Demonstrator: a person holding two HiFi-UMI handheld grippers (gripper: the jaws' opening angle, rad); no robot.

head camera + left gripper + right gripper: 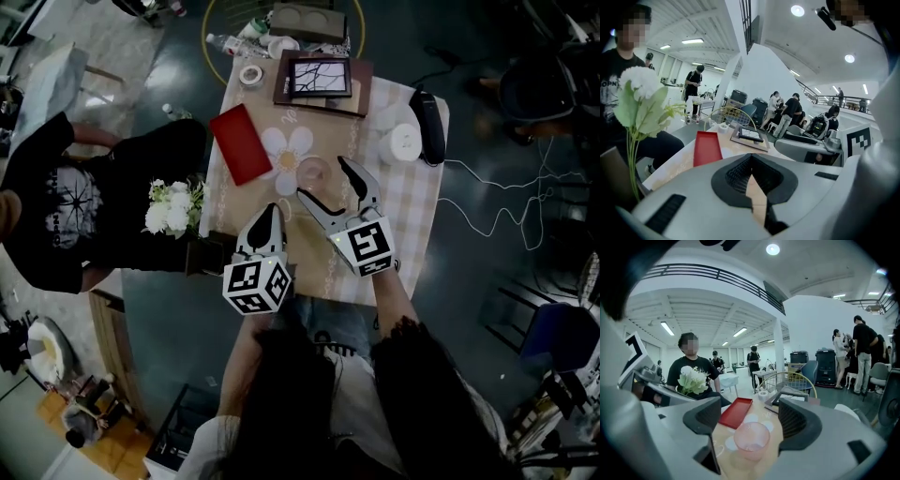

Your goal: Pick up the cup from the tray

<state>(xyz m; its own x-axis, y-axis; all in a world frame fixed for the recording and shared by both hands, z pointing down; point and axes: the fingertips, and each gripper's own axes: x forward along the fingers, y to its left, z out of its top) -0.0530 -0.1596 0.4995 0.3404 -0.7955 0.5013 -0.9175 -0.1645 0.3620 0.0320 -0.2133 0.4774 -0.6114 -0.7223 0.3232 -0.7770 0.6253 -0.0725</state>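
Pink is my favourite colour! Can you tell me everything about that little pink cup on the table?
The cup is small, round and see-through pink, probably plastic, with no handle showing. It stands upright, mouth up, and looks empty. It sits on the tan cloth by a white flower print, not on the red tray, which lies apart. The right hand-held gripper has its jaws open on either side of the cup, not touching it.

Open hall: white walls [811, 324], dark glossy floor [469, 272].
Beyond the fingers [801, 423] of the right gripper [749, 418] stand a white column [777, 345] and a railed mezzanine [717, 277]; strip lights [667, 328] and a round ceiling lamp [772, 249] glow above, and a gold wire frame [789, 372] rises past the checked table [412, 206].
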